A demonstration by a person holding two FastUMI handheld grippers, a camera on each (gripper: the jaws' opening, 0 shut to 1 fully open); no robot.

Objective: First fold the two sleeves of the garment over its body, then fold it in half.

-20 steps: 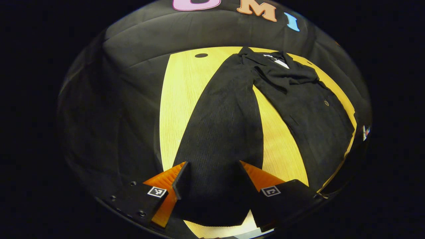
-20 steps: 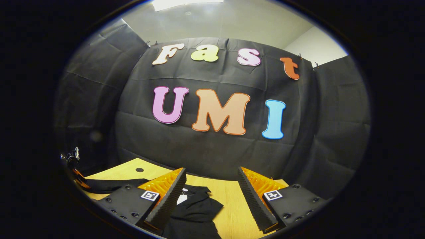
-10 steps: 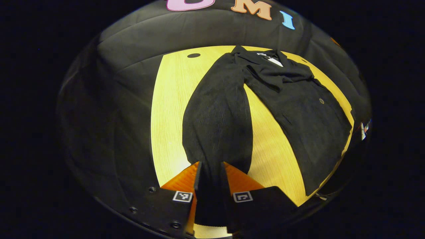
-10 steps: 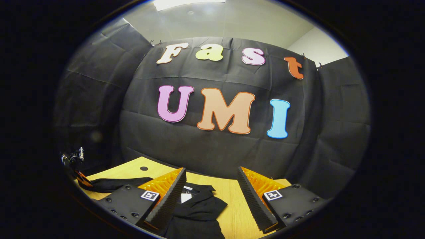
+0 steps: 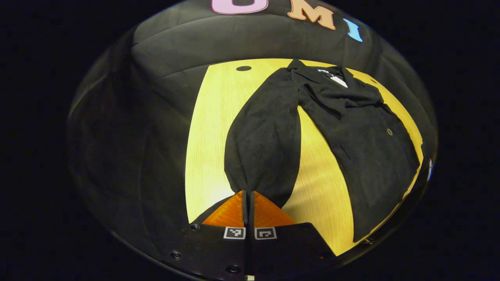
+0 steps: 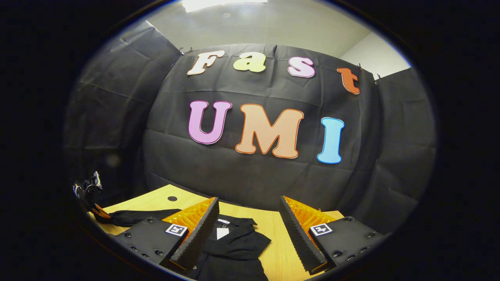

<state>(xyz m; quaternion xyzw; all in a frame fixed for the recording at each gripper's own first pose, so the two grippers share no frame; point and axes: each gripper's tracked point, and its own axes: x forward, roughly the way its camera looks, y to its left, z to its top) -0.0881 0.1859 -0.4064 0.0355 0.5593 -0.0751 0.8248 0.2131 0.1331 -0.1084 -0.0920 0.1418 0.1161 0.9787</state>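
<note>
Left tongs point(image 5: 247, 195) are sitting fully closed, pinching the cuff end of the left sleeve point(image 5: 265, 140). The fabric is bunching to a narrow neck right at the fingertips and fanning out wide toward the shoulder.

The garment point(image 5: 363, 144) is lying on the wooden table point(image 5: 207, 136), collar point(image 5: 332, 78) at the far end and body stretching along the right side. A wedge of bare table is separating the sleeve from the body, so the first sleeve fold is not yet done.

Risks from here:
- The grip is looking shallow, on the cuff edge only. A quick swing toward the body could be pulling the cloth out.
- Dragging low instead of lifting would likely be hauling the shoulder and skewing the whole garment.
- Bunched fabric may be landing twisted or creased on the body.
- The body's right edge is running close to the table edge; a push that way could be sending it over.

Right tongs point(image 6: 248, 234) are hanging wide open, holding nothing and touching nothing, hovering above the collar area with the white neck label point(image 6: 222, 232) between the fingers' line of sight. In the right gripper view, the left tongs point(image 6: 91, 195) are showing far left at the sleeve end.
</note>
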